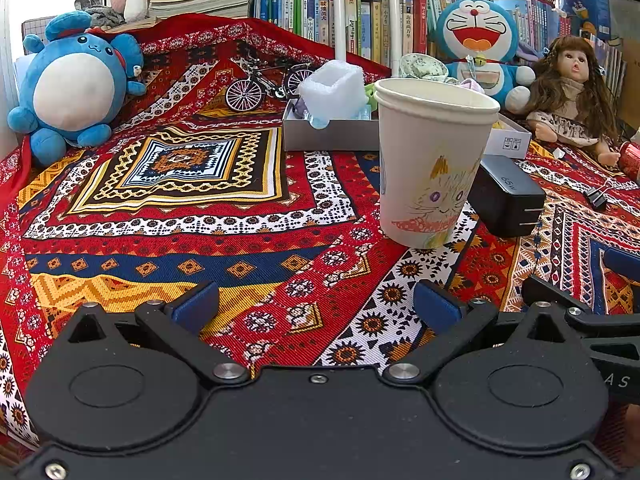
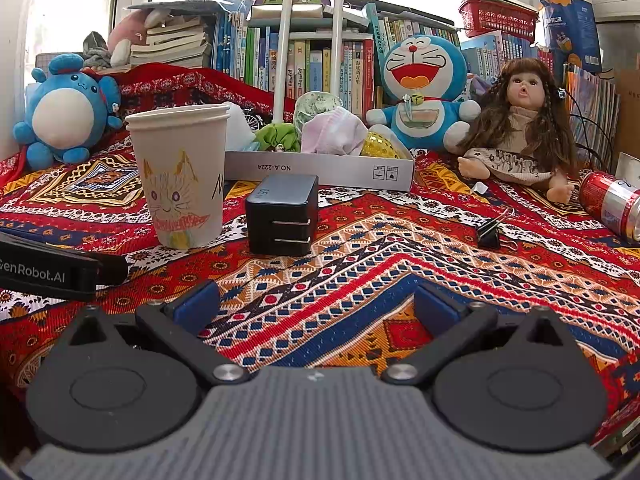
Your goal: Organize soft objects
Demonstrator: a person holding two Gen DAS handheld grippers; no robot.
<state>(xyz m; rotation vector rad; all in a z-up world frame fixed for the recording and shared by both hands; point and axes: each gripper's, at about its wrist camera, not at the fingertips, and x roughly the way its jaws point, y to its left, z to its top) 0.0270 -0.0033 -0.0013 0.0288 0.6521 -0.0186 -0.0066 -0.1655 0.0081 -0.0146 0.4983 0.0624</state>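
A round blue plush [image 1: 76, 84] [image 2: 66, 114] sits at the far left on the patterned cloth. A blue-and-white cat plush [image 1: 478, 44] [image 2: 422, 88] and a long-haired doll [image 1: 572, 92] [image 2: 524, 124] sit at the back right. A shallow grey box [image 1: 320, 134] [image 2: 320, 168] in the middle holds soft items: white foam [image 1: 332, 86], green cloth [image 2: 278, 136], a pink cloth [image 2: 334, 134]. My left gripper [image 1: 316, 306] is open over bare cloth, well short of everything. My right gripper [image 2: 316, 306] is open too, with nothing between its fingers.
A paper cup [image 1: 430, 160] [image 2: 182, 176] with a cat drawing and a black charger [image 1: 506, 196] [image 2: 282, 214] stand in front of the box. A binder clip [image 2: 490, 234], a red can [image 2: 610, 204] and a toy bicycle [image 1: 264, 82] lie around. Bookshelves [image 2: 312, 64] close off the back.
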